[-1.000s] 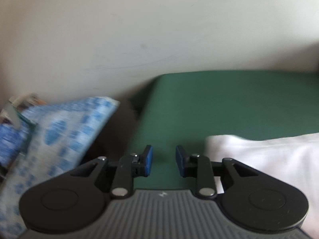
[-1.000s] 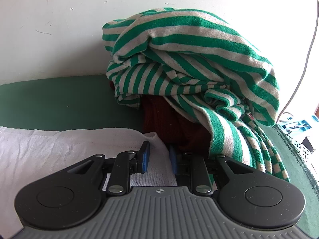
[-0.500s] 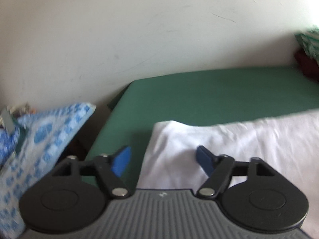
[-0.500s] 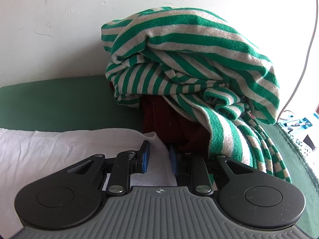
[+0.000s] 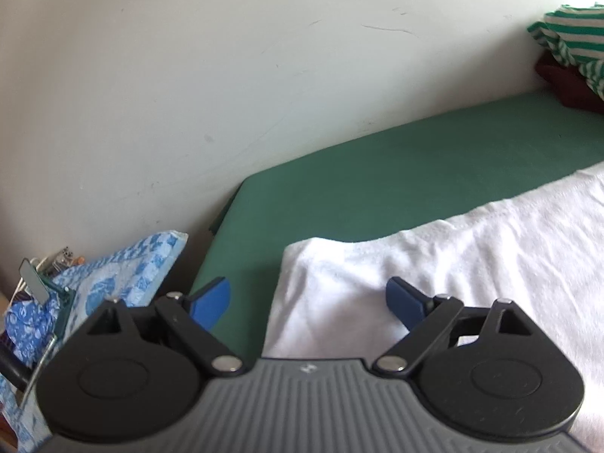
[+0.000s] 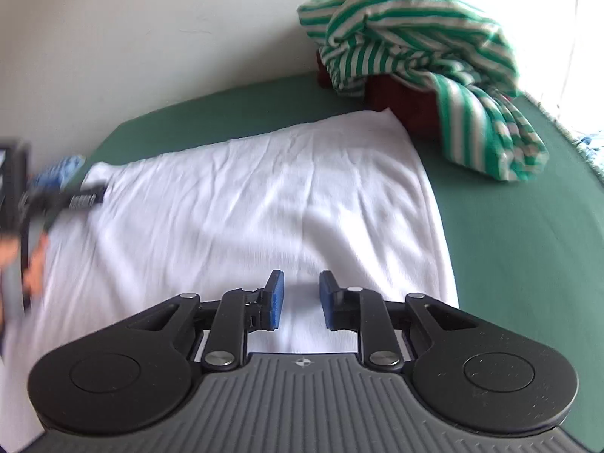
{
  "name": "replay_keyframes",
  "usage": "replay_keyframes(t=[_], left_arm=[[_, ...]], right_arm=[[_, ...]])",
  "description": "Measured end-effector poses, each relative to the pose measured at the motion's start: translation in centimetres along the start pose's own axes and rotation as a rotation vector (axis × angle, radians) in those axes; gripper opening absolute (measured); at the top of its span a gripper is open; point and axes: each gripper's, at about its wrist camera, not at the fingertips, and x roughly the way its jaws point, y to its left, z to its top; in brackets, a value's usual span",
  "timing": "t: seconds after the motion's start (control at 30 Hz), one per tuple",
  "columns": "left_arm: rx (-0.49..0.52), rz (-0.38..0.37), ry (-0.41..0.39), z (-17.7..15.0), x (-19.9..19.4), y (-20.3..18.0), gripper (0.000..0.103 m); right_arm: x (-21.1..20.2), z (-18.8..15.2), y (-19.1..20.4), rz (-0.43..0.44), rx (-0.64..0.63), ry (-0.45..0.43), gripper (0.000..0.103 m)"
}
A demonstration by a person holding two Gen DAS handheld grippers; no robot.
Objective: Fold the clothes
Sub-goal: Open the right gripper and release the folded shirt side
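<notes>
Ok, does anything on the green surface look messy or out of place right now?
Yes: the striped garment is heaped in a crumpled pile on a dark red item by the wall, unfolded. The white garment lies flat, only lightly wrinkled.

Soft daylight from the right, fisheye-curved edges, motion blur at left.

A white garment (image 6: 264, 204) lies spread flat and lightly wrinkled, beside a crumpled green-striped garment (image 6: 426, 45).
</notes>
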Motion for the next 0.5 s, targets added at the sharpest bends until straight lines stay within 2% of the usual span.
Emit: replay_keyframes(t=[0.03, 0.07, 0.1, 0.13, 0.23, 0.33, 0.4, 0.43, 0.47, 0.5], left_arm=[[0.010, -0.012, -0.013, -0.3, -0.8, 0.4, 0.085], [0.016, -0.027, -0.029, -0.6, -1.9, 0.9, 0.084], [0.009, -0.058, -0.056, -1.2, -3.9, 1.7, 0.087], [0.001, -0.089, -0.084, -1.7, -5.9, 2.4, 0.092], [-0.005, -0.187, -0.129, -4.0, -11.9, 4.6, 0.102], [-0.005, -0.307, -0.090, -6.8, -18.2, 5.0, 0.101], [-0.013, -0.342, -0.049, -9.1, -21.0, 5.2, 0.097], [-0.020, -0.352, -0.033, -10.2, -22.2, 5.2, 0.095], [-0.026, -0.350, -0.028, -11.4, -23.4, 5.0, 0.095], [-0.035, -0.344, -0.019, -12.4, -24.5, 4.8, 0.095]], right_arm=[[-0.4, -1.2, 0.2, -0.053, -0.003, -0.008, 0.020], [-1.0, -1.4, 3.0, -0.105, 0.010, -0.017, 0.020], [-1.6, -1.1, 6.9, -0.156, 0.028, -0.025, 0.018], [-2.2, -1.4, 8.3, -0.189, 0.055, -0.033, 0.020], [-7.3, -3.7, 4.7, -0.145, 0.089, -0.137, 0.023], [-5.7, -5.0, 8.0, -0.050, -0.034, -0.079, 0.026], [-4.8, -7.2, 8.7, -0.067, -0.107, -0.026, 0.026], [-5.3, -8.0, 9.4, -0.097, -0.122, -0.049, 0.029], [-5.5, -8.5, 10.7, -0.126, -0.135, -0.087, 0.035], [-4.9, -8.3, 11.5, -0.134, -0.122, -0.102, 0.058]])
